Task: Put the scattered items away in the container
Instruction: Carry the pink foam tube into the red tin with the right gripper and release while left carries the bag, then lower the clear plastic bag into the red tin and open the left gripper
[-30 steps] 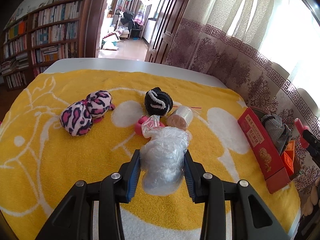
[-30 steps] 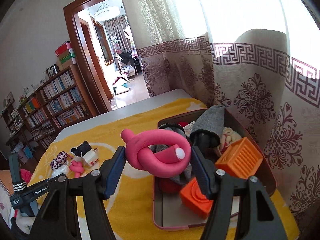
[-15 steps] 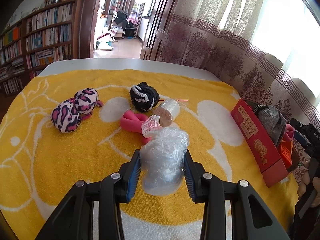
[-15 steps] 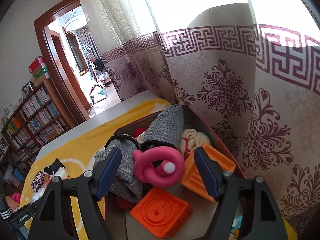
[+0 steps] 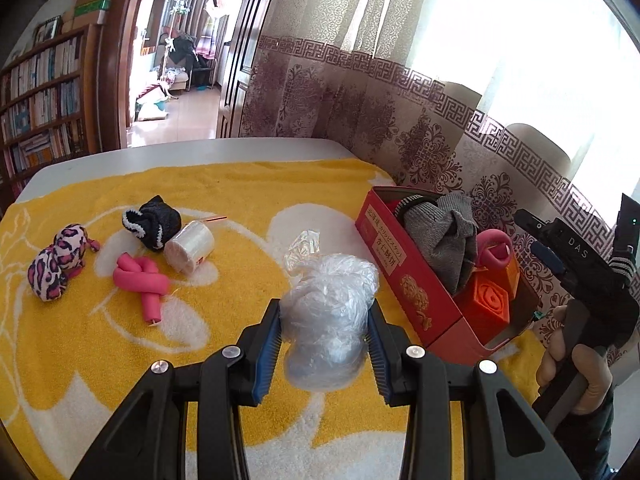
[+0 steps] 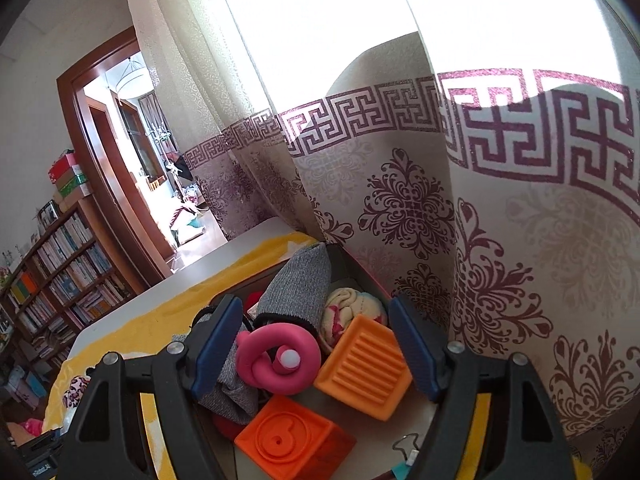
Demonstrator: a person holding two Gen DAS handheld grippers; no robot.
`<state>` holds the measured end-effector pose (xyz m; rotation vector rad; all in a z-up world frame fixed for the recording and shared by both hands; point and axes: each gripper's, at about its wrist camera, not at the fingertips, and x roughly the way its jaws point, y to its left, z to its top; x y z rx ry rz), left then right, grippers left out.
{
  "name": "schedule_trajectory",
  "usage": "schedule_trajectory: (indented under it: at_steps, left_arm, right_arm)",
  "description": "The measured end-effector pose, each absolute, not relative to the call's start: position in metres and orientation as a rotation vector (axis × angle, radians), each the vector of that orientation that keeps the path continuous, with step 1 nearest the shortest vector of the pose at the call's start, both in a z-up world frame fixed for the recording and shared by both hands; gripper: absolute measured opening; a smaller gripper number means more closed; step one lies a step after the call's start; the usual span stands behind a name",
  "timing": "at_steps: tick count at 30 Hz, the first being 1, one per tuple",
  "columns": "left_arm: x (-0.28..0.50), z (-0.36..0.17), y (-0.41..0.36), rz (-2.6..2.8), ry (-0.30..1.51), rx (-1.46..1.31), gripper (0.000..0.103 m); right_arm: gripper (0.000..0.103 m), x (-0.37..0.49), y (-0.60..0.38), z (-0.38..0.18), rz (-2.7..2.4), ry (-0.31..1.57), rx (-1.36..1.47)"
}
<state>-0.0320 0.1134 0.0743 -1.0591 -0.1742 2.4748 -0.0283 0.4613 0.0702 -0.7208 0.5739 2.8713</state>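
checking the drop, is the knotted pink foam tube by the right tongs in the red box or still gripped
In the box. The knotted pink foam tube lies on the grey sock inside the red cardboard box; the right tongs are open, pads clear.

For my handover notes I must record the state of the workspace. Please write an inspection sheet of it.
Surface: yellow-and-white towel over a white table.
Job's things: red cardboard box holds grey knit socks, orange ribbed cubes and a knotted pink foam roller. On the towel lie a leopard-print sock ball, black sock ball, clear tape roll and second pink roller.
Clutter: nothing seen.
Grippers: left gripper shut on crumpled clear plastic bag; right gripper open above the box, holding nothing.
Cables: nothing seen.
Surroundings: patterned curtain, bookshelf, doorway.
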Motion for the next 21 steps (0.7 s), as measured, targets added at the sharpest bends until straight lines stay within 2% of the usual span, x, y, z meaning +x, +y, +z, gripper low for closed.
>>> schedule_trajectory:
  at_steps: [12,21]
  left_arm:
    - [-0.023,0.088,0.22,2.282,0.0,-0.977,0.042]
    - [-0.028,0.069,0.254,2.177,-0.021,-1.051,0.042]
  right_arm:
    - [0.079,-0.028,0.474,0.067,2.836,0.636,-0.694]
    - [0.079,-0.03,0.476,0.061,2.803,0.617,-0.693]
